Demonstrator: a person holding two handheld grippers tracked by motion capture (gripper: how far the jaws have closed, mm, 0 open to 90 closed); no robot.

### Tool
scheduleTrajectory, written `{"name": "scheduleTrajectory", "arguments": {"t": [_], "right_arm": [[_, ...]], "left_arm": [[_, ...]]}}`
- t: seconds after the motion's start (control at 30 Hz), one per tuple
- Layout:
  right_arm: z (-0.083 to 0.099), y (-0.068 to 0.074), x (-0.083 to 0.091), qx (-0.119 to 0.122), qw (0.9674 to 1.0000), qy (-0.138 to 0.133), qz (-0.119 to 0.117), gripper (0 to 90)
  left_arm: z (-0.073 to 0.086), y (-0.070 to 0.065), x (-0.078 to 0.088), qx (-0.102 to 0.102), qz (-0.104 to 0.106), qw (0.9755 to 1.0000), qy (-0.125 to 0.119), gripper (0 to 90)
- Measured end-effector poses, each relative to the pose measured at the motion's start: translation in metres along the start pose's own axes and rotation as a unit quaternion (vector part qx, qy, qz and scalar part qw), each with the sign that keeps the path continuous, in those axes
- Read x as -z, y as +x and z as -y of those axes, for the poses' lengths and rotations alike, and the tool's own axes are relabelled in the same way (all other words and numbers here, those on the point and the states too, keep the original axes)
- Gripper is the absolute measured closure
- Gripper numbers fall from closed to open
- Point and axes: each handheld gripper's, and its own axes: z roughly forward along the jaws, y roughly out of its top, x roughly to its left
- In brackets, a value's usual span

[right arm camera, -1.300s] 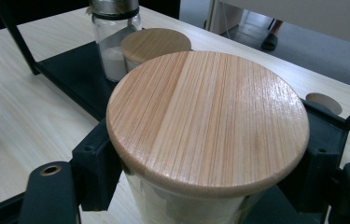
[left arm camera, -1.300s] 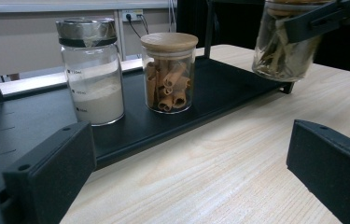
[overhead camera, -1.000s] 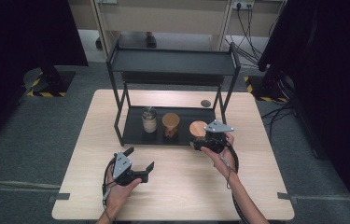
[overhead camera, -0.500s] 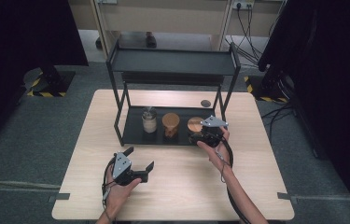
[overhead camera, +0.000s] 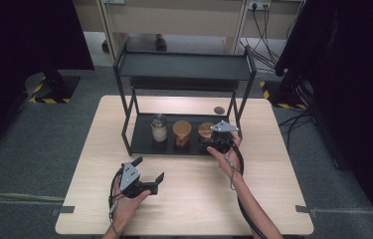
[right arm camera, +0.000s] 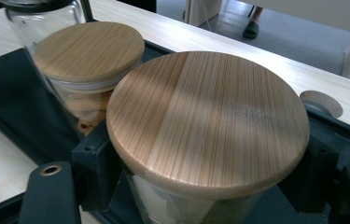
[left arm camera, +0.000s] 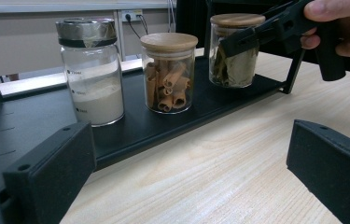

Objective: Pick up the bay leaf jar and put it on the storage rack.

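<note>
We see the jar of bay leaves [left arm camera: 234, 51] standing upright at the right end of the black rack's lower tray [overhead camera: 144, 144], a clear glass cylinder packed with dull green leaves and closed by a round, pale wooden lid [right arm camera: 207, 119] with fine straight grain. It is the rightmost of three jars in the row, just beside the cinnamon jar [left arm camera: 169, 72], with a little gap between them. The jaws of the right gripper [overhead camera: 213, 145] sit on either side of its glass wall just under the lid, closed on it.
</note>
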Motion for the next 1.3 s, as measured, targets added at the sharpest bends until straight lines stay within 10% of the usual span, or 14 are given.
{"name": "scheduleTrajectory", "arguments": {"t": [1.1, 1.3], "right_arm": [[0.009, -0.005, -0.022, -0.021, 0.9998, 0.0, 0.003, 25.9], [0.007, 0.0, -0.019, -0.015, 0.9998, 0.006, 0.012, 12.9]], "left_arm": [[0.0, 0.0, 0.0, 0.0, 0.001, 1.0, 0.0, 0.9], [0.0, 0.0, 0.0, 0.0, 0.002, 1.0, 0.0, 0.9]]}}
